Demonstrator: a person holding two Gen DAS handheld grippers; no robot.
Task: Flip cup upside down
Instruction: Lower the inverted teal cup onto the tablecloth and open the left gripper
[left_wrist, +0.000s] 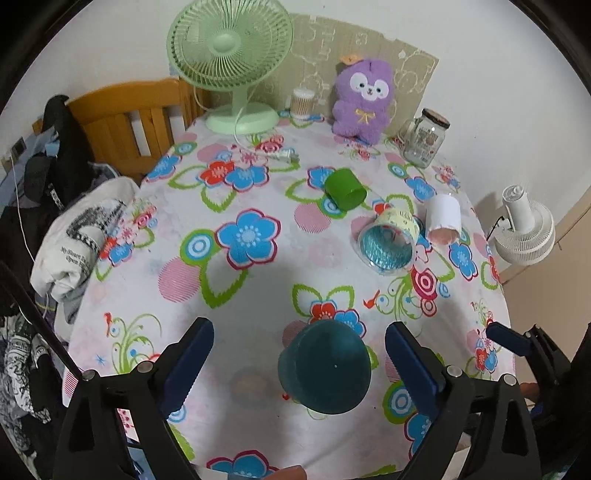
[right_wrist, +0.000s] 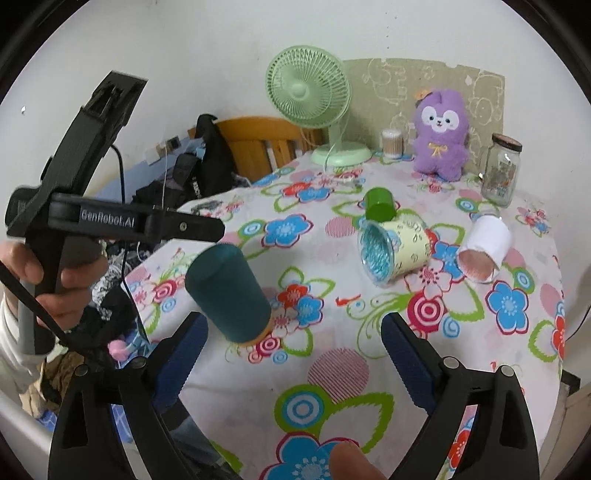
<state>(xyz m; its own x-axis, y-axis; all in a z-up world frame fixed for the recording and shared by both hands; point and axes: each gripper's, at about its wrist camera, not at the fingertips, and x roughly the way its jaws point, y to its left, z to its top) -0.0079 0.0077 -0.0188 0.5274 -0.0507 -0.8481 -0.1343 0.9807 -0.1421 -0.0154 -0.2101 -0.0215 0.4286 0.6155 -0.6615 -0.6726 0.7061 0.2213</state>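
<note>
Nearest the left claw (left_wrist: 299, 354), whose blue fingers gape wide and hold nothing, the teal cup (left_wrist: 325, 369) stands mouth-down on the floral tabletop (left_wrist: 240, 295), straight ahead between them, axis slightly tilted. Right claw (right_wrist: 295, 350), equally wide and empty, sits farther off.

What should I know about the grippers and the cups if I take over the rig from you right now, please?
Left gripper: open, fingers either side of the teal cup, not touching it.
Right gripper: open, holding nothing, over the flowered tablecloth.
Teal cup: mouth down, base up, apparently resting on the cloth near the front edge; this flip looks done.
Further back, the green cup, yellow patterned cup and white cup lie on their sides.
Left to do: draw the left gripper clear; flip those three if they count.
</note>
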